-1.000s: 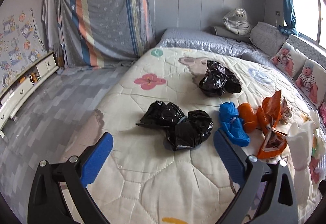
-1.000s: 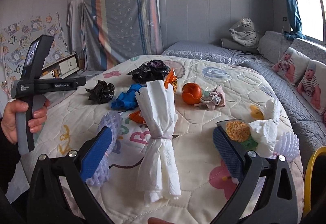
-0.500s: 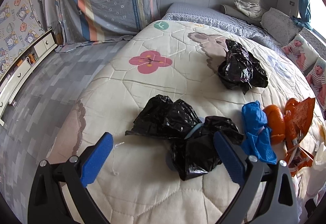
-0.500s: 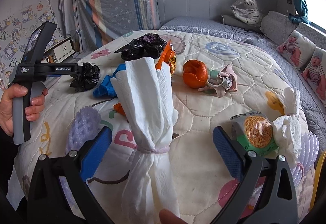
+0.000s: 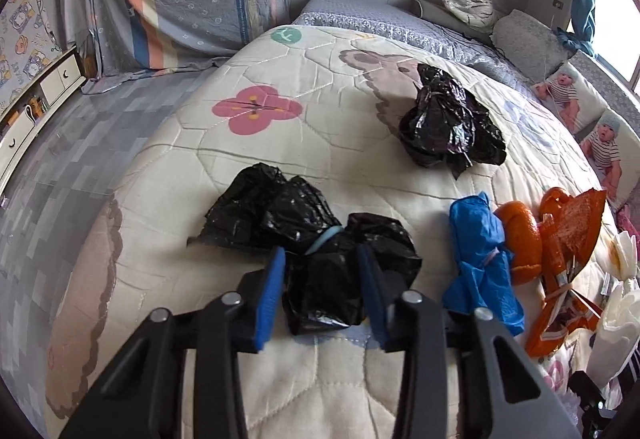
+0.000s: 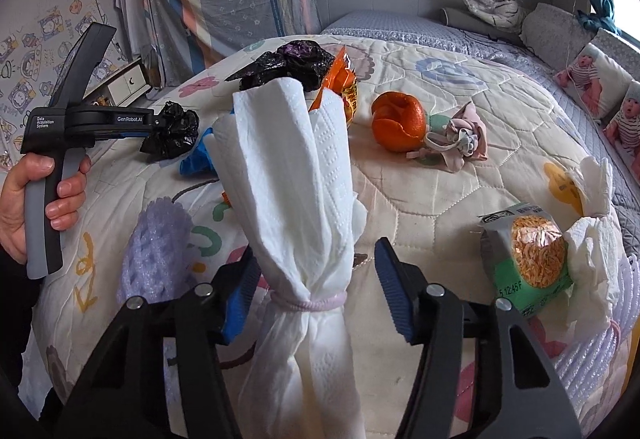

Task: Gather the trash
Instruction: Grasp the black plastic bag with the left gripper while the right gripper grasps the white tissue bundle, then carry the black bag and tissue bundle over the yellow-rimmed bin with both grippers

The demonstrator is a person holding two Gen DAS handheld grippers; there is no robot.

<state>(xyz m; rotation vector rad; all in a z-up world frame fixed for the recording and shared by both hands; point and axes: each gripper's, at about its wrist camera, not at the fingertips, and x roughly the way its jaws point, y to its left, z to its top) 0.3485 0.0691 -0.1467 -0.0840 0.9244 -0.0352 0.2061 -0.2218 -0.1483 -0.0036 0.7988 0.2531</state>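
Note:
In the left wrist view my left gripper (image 5: 320, 289) is shut on a crumpled black plastic bag (image 5: 308, 239) lying on the quilted bed (image 5: 248, 167). It also shows in the right wrist view (image 6: 172, 131), at the tip of the left tool. In the right wrist view my right gripper (image 6: 314, 289) has its jaws partly closed around a white paper-towel bundle (image 6: 296, 191) tied with a pink band; the left pad touches it, the right pad stands just off it.
A second black bag (image 5: 448, 123), a blue glove (image 5: 480, 259), an orange peel (image 5: 520, 235) and an orange wrapper (image 5: 568, 255) lie to the right. A green food packet (image 6: 528, 263), a white tissue (image 6: 592, 223), a pink cloth (image 6: 460, 139) and purple foam (image 6: 156, 251) lie nearby.
My left gripper moved forward and down and closed on the black bag. My right gripper moved in and narrowed its jaws around the paper-towel bundle.

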